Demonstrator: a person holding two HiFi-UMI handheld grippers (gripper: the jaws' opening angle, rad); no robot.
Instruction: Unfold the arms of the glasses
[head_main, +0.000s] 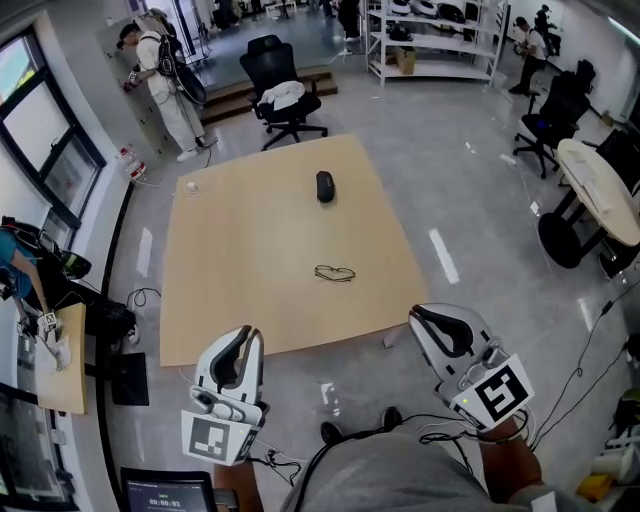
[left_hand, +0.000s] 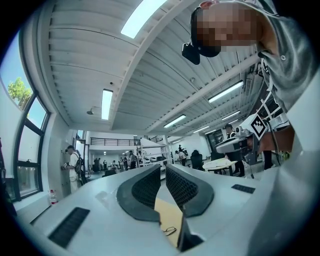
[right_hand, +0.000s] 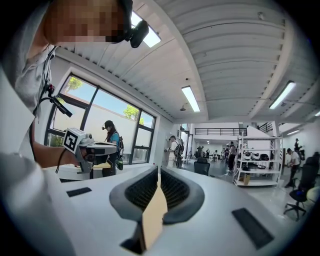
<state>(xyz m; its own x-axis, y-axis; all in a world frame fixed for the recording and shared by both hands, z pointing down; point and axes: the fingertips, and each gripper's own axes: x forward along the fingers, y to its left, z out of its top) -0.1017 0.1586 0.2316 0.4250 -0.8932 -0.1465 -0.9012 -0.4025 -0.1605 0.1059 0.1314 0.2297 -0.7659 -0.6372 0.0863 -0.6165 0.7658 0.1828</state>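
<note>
Left claw (head_main: 252, 332), right claw (head_main: 415, 313): closed, empty

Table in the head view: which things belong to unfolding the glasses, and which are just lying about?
Job: glasses; left gripper; right gripper.
Lying about: black oval object; small white object.

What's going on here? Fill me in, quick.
A person holds a two-jaw gripper in each hand. The left gripper and the right gripper hover short of the near edge of the wooden table, each with its jaws together and nothing between them. The glasses lie untouched near the table's middle, too small here to tell how their arms sit. A dark object lies farther back.
</note>
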